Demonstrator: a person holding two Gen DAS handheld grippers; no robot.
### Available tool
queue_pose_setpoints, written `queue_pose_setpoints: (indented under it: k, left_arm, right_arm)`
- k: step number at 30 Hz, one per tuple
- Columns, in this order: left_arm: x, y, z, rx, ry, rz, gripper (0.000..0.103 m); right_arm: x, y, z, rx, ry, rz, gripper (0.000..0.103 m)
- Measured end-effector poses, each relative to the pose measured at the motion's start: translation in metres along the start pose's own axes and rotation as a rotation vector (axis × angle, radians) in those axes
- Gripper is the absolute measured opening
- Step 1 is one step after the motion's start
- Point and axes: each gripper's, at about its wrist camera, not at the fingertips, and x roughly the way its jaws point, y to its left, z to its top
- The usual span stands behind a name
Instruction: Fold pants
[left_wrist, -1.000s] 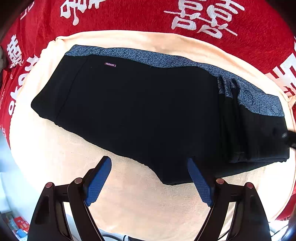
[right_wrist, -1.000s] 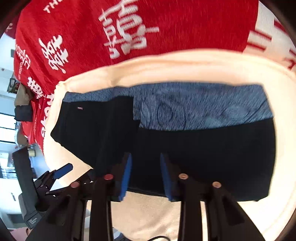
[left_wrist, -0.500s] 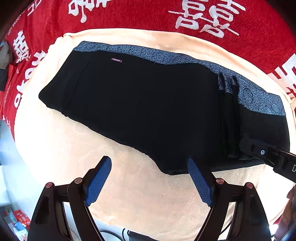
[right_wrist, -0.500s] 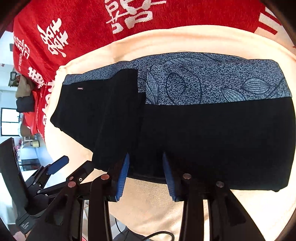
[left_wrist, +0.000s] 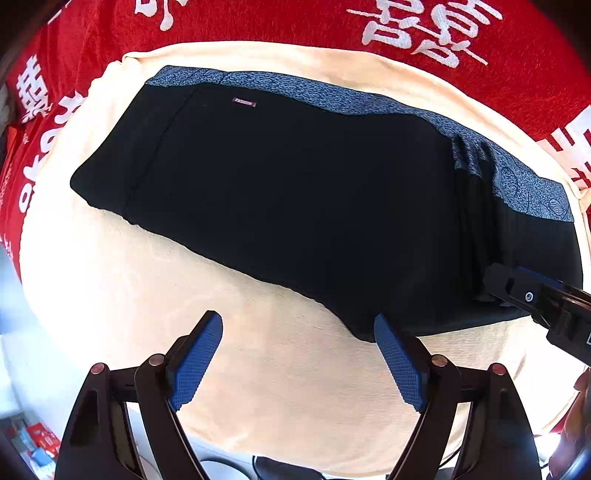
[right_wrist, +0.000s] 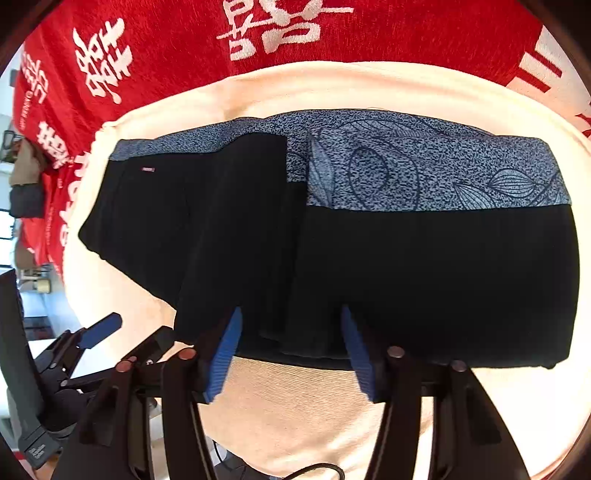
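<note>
Your right gripper (right_wrist: 291, 350) has just been opening, and the bunched fold of the black pants (left_wrist: 295, 192) that sat tight between its pads a second ago now hangs slack in the gap: that reads as a release, so this fold looks laid. The pants lie folded on the cream towel (left_wrist: 277, 387), over the red blanket (left_wrist: 258, 22), patterned waistband (right_wrist: 424, 173) running along twelve o'clock. Your right gripper tips steeply down at the near hem. Your left gripper (left_wrist: 297, 354) points straight down, jaws spread and empty, its right pad just at the hem at six o'clock.
</note>
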Motion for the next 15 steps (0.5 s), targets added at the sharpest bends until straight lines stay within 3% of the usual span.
queue_pose_setpoints:
  k: [4, 12, 15]
  left_arm:
    - [0.004, 0.017, 0.003, 0.017, 0.008, -0.022, 0.085]
    - [0.010, 0.065, 0.008, -0.023, 0.001, -0.088, 0.085]
    - [0.012, 0.085, 0.013, -0.039, -0.006, -0.100, 0.085]
  right_arm:
    - [0.002, 0.010, 0.000, 0.016, -0.008, -0.056, 0.066]
    - [-0.009, 0.018, -0.002, 0.108, -0.023, -0.058, 0.066]
    - [-0.011, 0.022, -0.005, 0.119, -0.036, 0.003, 0.066]
